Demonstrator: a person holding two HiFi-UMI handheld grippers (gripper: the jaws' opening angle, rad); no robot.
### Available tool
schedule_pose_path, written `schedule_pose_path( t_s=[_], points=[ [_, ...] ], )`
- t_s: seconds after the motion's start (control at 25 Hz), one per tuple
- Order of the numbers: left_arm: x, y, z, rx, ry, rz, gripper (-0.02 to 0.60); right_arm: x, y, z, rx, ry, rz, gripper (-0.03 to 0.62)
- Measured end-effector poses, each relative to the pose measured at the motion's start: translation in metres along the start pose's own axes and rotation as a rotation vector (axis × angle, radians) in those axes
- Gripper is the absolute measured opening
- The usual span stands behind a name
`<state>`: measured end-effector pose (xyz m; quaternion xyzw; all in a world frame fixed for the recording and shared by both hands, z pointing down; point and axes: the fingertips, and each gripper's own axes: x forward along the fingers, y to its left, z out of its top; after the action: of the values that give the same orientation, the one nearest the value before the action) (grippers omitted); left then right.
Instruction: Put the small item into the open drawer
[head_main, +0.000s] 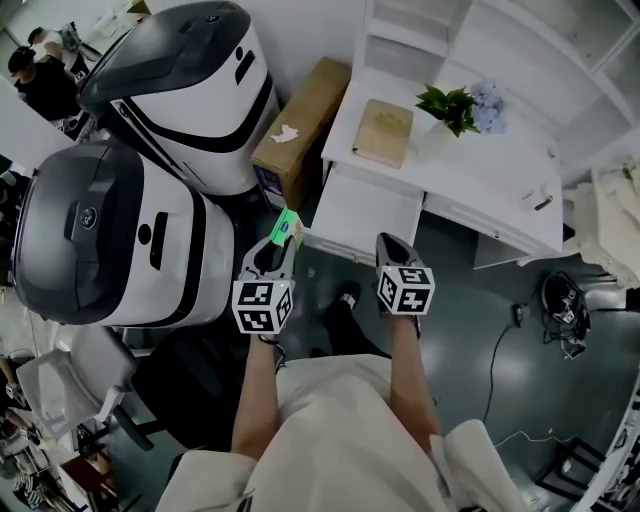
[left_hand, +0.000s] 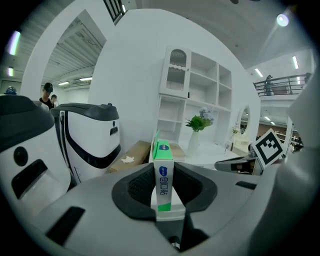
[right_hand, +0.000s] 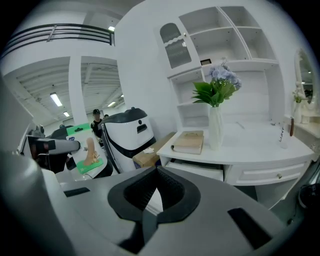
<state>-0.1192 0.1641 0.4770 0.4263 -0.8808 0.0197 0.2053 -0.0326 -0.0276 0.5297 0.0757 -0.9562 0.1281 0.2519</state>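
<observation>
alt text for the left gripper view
The left gripper is shut on a slim green-and-white box, held upright. Beyond stand a white desk with shelves, a plant in a vase, a cardboard box and white-and-black machines at left; the right gripper shows at right.

1. Left gripper (head_main: 276, 252): the jaws clamp a small green-and-white cardboard box (head_main: 287, 227), which projects beyond the jaw tips.
2. The box sits just beside the near left corner of the open white drawer (head_main: 365, 212).
3. Right gripper (head_main: 390, 243): the jaws close to one dark point, near the drawer's front edge.
4. The drawer extends from a white desk (head_main: 490, 180).
5. On the desk: a flat tan book (head_main: 383, 132) and, near it, a green plant in a white vase (head_main: 447, 108).
6. Left of the desk: a brown cardboard carton (head_main: 300, 125) and two large white-and-grey machines (head_main: 190, 90).
</observation>
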Motion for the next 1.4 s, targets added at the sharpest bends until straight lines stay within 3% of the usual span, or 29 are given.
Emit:
schedule_pose_path(
  t_s=[0.4,0.92,1.16,1.4],
  points=[
    [0.095,-0.003,0.041,0.03,0.029,0.0,0.106,0.06,-0.055,0.056,0.044,0.017,0.012,0.025],
    [0.201,-0.015,0.043,0.025,0.122,-0.065,0.106,0.111,-0.086,0.094,-0.013,0.013,0.073,0.023],
    [0.23,-0.021,0.03,0.017,0.167,-0.113,0.106,0.127,-0.104,0.089,-0.002,0.037,0.064,0.023],
    [0.251,-0.022,0.024,0.06,0.21,-0.192,0.106,0.133,-0.107,0.076,0.019,0.074,0.03,0.023]
  ],
)
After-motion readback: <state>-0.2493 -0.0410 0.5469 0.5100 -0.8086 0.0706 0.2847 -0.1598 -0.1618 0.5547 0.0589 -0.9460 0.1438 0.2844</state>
